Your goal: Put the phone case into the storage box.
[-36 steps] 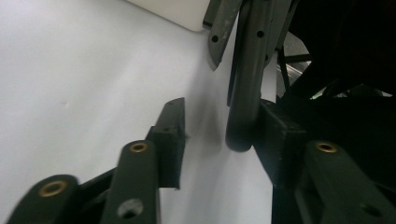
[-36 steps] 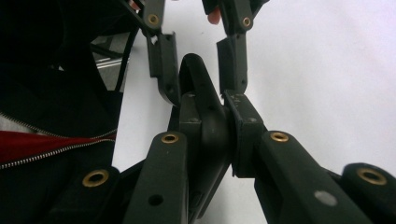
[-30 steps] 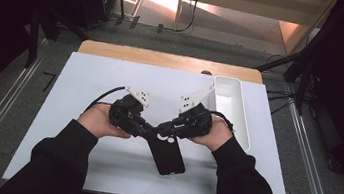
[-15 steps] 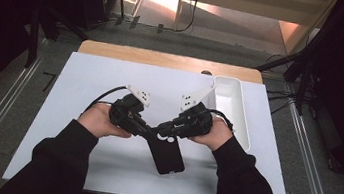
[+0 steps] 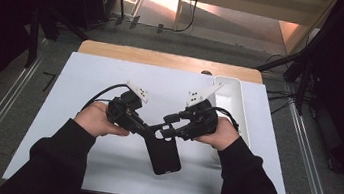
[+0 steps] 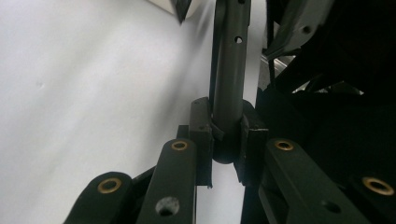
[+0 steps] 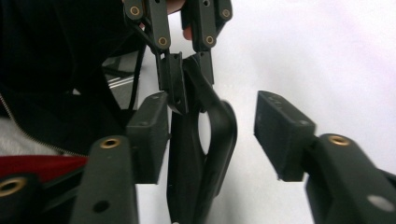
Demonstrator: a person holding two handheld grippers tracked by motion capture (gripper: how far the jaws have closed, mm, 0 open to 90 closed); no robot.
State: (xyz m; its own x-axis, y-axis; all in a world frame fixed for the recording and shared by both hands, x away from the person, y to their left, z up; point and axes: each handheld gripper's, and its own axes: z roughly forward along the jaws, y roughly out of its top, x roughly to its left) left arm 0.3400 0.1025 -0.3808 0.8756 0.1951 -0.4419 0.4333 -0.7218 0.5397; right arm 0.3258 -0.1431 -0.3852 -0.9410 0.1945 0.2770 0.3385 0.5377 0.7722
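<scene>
In the high view we saw both hands meeting just below the middle of the frame, over a white table top (image 5: 86, 80). A black phone case (image 5: 163, 152) hung from the grippers, its lower end slanting toward the bottom centre of the picture.

The left gripper (image 5: 148, 130) was clamped on the top edge of the case; in the left gripper view its jaws pressed both sides of the thin dark edge (image 6: 229, 116) at the centre of the frame, and the case ran up from there to the top of the picture.

The right gripper (image 5: 168, 127) had just been opening. In the right gripper view its two pads stood apart at mid-height, the left pad close beside the case (image 7: 205, 154) and the right pad well clear of it, so the case lay between them ungripped. The camera cutout of the case showed as a pale oval there, and the left gripper (image 7: 187, 84) held the case from the upper centre.

A white tray (image 5: 233, 92) stood at the right of the table, behind the right hand (image 5: 220, 133).
</scene>
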